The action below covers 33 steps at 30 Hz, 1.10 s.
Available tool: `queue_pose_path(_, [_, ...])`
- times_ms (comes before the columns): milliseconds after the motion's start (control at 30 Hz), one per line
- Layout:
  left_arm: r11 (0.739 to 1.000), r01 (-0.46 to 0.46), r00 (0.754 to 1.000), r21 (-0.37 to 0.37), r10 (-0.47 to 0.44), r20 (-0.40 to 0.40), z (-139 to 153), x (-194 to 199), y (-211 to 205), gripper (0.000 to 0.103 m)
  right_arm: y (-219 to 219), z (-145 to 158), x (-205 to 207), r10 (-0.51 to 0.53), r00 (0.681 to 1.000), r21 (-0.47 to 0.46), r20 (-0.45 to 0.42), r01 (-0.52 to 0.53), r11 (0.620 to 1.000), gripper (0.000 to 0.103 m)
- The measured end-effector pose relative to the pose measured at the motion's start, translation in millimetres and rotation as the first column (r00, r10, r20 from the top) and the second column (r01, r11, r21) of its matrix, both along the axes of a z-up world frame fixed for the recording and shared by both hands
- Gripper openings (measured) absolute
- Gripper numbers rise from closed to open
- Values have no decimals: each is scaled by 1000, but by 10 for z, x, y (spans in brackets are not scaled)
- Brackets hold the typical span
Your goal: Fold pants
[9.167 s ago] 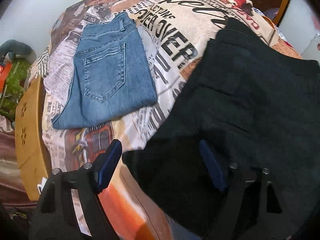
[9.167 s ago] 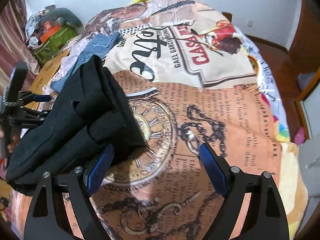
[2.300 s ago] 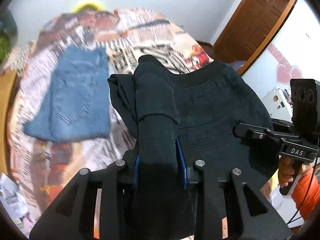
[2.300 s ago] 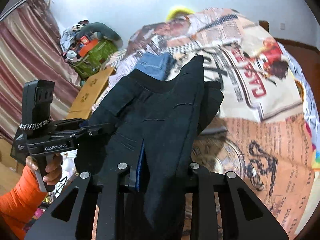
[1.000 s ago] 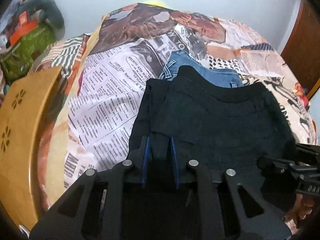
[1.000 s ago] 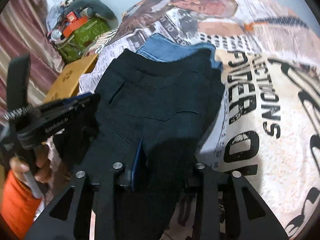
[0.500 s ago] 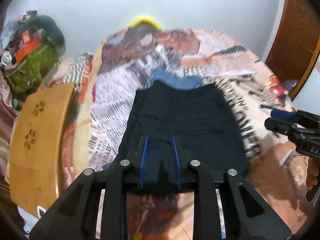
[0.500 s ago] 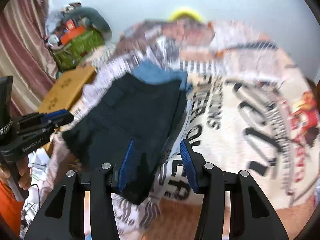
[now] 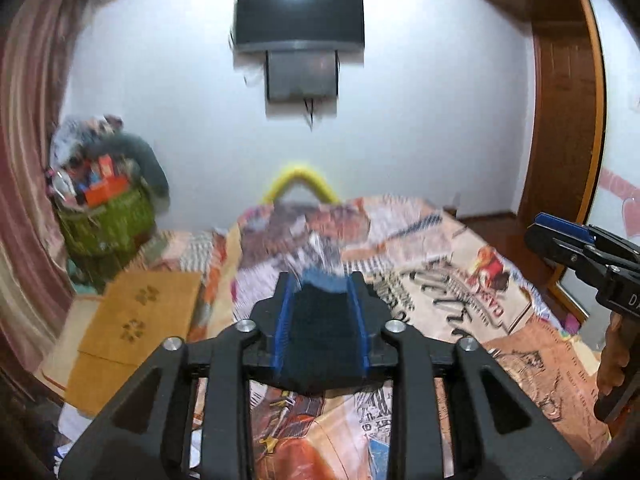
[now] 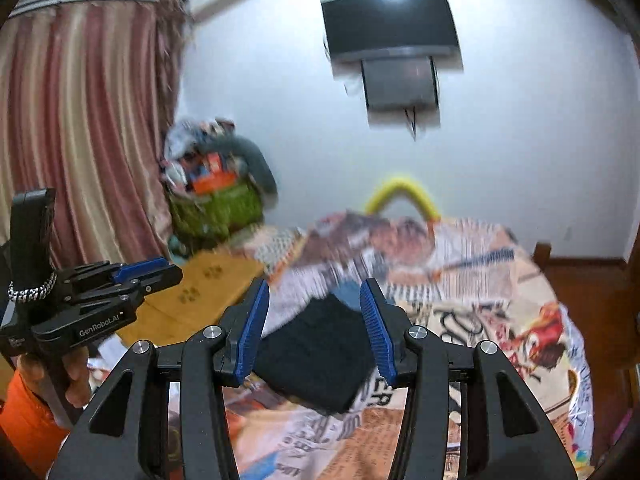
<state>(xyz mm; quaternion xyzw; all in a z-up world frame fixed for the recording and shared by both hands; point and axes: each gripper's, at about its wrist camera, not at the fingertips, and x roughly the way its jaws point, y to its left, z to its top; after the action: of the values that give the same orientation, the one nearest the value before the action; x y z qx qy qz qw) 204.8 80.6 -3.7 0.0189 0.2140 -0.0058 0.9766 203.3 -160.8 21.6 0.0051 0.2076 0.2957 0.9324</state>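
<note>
On my left wrist view the left gripper [image 9: 320, 312] has its blue-padded fingers [image 9: 282, 320] parted a moderate way, and the folded black pants [image 9: 322, 340] show in the gap between them. The frame is blurred, so I cannot tell for sure whether the pads touch the cloth, but the right wrist view shows the left gripper [image 10: 154, 272] up in the air off to the side, clear of the pants, so it holds nothing.

The right gripper [image 10: 314, 320] is also spread, its blue pads [image 10: 252, 328] well apart with nothing pinched between them. Through that gap I see the black pants [image 10: 320, 356] lying as a folded stack on the printed bedspread [image 10: 480, 320], apart from both pads. A strip of blue jeans [image 10: 348, 292] peeks out from under the far edge of the black stack.

In the left wrist view the right gripper [image 9: 560, 236] hovers at the right edge above the bedspread [image 9: 460, 300], its handle in a hand [image 9: 614, 356].
</note>
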Motion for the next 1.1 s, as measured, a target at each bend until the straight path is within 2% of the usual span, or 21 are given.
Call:
queue_pose_path(67, [1000,-13,997,8,13,72,144,-298,-60,44,-20,100,-168,6,999,23,43,-7,1000,44])
queue_pose_path(167, [1000,-16,989,3,15,150,286,-688,-128,50,-78,227,-473,4,995,52,102,-9,999,44])
queue_pose_path(200, [1000,-20,984,0,20,176,322,-814,-152,54,-90,243,-537,2,993,57,114,-9,998,44])
queue_pose_path(333, [1000,-22,971,-16,25,236,381,-1117,-207,72,-103,281,-809,-11,985,59,173,1,998,44])
queue_pose_path(400, [1000,-25,966,-11,27,258,391,-1219,-239,84,-98,280,-912,-17,981,46,196,9,999,52])
queue_pose_path(467, [1000,-24,961,-14,27,275,387,-1296,-259,95,-92,265,-964,-47,974,42,221,39,998,74])
queue_pose_path(500, [1000,-22,959,-23,27,281,379,-1325,-257,100,-95,266,-1000,-64,970,46,234,55,997,76])
queue_pose_path(700, [998,-32,960,-54,46,277,321,-1398,-197,103,-67,267,-1012,-109,964,44,243,101,994,91])
queue_pose_path(767, [998,-32,962,-61,47,270,299,-1399,-185,103,-65,259,-1019,-120,963,46,243,112,993,102])
queue_pose_path(1100, [998,-50,962,-37,59,265,232,-1449,-248,103,-59,237,-1037,-130,967,61,220,119,991,102])
